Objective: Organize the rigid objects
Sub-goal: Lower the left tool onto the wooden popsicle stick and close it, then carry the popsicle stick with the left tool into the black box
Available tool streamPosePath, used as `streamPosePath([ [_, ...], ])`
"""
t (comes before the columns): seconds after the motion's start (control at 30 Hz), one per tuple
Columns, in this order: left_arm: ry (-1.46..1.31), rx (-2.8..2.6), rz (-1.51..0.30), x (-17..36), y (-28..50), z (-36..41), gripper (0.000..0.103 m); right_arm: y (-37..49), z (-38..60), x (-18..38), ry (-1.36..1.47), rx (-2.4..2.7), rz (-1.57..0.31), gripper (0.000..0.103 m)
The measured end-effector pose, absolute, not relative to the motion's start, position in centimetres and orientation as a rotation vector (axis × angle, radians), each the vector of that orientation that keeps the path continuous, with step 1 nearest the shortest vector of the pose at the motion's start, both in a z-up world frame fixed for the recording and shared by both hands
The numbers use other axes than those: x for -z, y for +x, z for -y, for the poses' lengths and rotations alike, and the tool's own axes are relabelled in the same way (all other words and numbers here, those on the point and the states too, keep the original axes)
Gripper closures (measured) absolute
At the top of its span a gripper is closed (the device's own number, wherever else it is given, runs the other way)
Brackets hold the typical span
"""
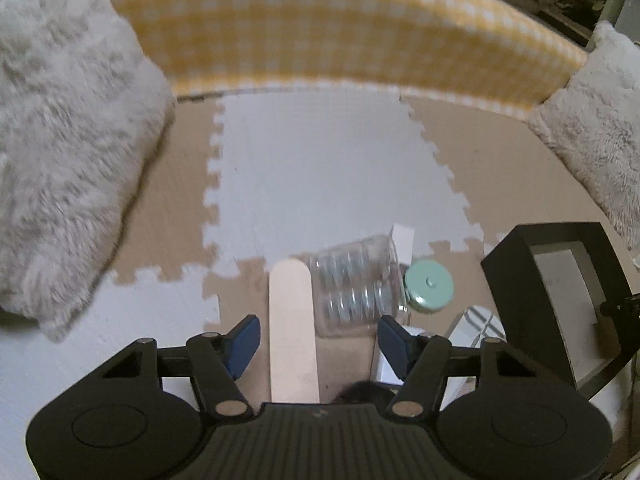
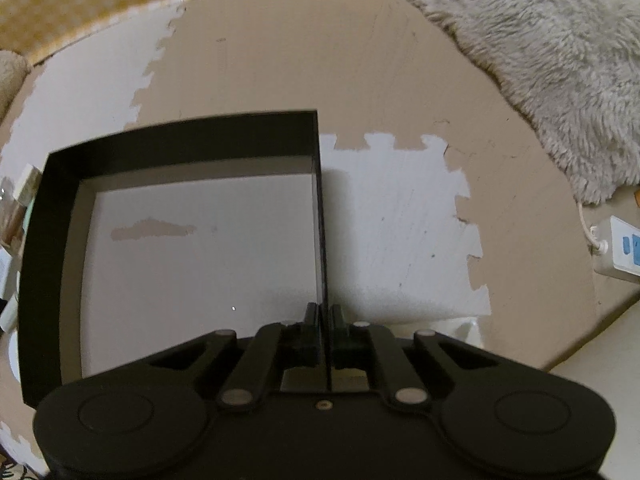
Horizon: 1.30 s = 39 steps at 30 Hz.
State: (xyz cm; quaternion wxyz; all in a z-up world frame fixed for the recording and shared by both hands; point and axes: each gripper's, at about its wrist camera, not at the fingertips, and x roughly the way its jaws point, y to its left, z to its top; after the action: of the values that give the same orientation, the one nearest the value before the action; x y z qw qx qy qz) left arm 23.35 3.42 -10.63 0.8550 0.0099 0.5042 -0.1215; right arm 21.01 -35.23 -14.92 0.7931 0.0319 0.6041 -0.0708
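A home, likely a living or play room: interlocking foam floor mats in white and tan, a yellow gingham cushion edge at 12 o'clock, shaggy rugs at 9 and 3 o'clock, a power strip.

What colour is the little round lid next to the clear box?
Mint green lid, seen best from the left wrist.
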Motion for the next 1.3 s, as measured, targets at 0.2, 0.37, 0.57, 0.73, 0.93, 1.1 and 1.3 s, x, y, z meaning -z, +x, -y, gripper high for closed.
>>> streamPosePath([
  [0.2, 0.005, 0.247, -1.144, 12.9, 24.6, -3.6, 0.039, 21.1, 35.2, 15.9, 0.069, 0.143, -1.334, 0.097],
  [0.37, -0.001, 0.2, -1.192, 14.6, 25.5, -4.1, 0.039, 21.1, 35.3, 15.9, 0.076, 0.142, -1.331, 0.097],
  [0.57, 0.026, 0.185, -1.213, 15.7, 26.3, -3.7, 0.043, 21.3, 35.3, 16.0, 0.067, 0.144, -1.332, 0.097],
  [0.73, 0.049, 0.147, -1.216, 16.4, 26.8, -3.4, 0.06, 21.3, 35.3, 16.0, 0.068, 0.146, -1.331, 0.096],
  [0.93, 0.035, 0.131, -1.214, 16.0, 26.6, -3.8, 0.068, 21.2, 35.4, 16.0, 0.077, 0.144, -1.328, 0.097],
  [1.1, -0.055, 0.094, -1.162, 14.0, 26.3, -5.1, 0.068, 21.2, 35.5, 16.0, 0.081, 0.143, -1.326, 0.097],
  [1.3, -0.164, 0.118, -1.037, 9.9, 24.9, -4.9, 0.069, 21.1, 35.5, 16.0, 0.082, 0.141, -1.324, 0.096],
])
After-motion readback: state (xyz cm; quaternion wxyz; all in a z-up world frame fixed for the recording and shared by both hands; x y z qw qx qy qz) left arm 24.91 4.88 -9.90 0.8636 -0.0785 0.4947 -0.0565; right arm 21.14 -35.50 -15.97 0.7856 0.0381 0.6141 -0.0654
